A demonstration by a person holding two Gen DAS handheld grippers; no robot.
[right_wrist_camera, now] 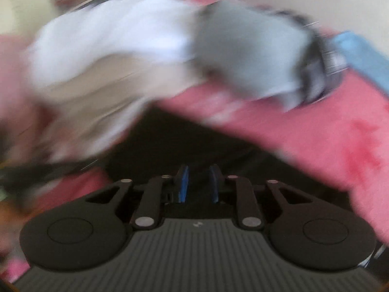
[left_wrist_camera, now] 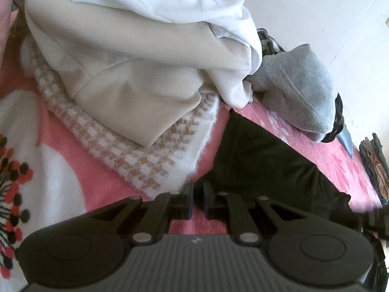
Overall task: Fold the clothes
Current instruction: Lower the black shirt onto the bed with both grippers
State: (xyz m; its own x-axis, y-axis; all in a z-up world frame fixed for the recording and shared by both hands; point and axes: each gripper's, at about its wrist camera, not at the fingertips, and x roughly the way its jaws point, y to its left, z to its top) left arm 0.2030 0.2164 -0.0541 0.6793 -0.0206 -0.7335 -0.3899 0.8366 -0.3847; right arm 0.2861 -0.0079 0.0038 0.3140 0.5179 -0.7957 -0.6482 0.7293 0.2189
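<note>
A black garment (left_wrist_camera: 262, 155) lies flat on the pink flowered blanket (left_wrist_camera: 73, 131). Its near corner reaches my left gripper (left_wrist_camera: 198, 194), whose fingers stand almost together with dark cloth between them. The right wrist view is blurred. There my right gripper (right_wrist_camera: 199, 182) hovers over the same black garment (right_wrist_camera: 182, 141); its blue pads (right_wrist_camera: 184, 182) are apart and nothing is visibly pinched between them. Behind the black garment is a pile: a cream garment (left_wrist_camera: 136, 77), a white one (left_wrist_camera: 170, 0) on top, a grey one (left_wrist_camera: 299, 85) at the right.
A beige-and-white houndstooth piece (left_wrist_camera: 145, 155) lies under the cream garment, left of the black one. Dark checked cloth (left_wrist_camera: 267, 39) peeks out behind the pile. A white wall (left_wrist_camera: 340, 12) is beyond the bed. A light blue item (right_wrist_camera: 359, 53) sits at the far right edge.
</note>
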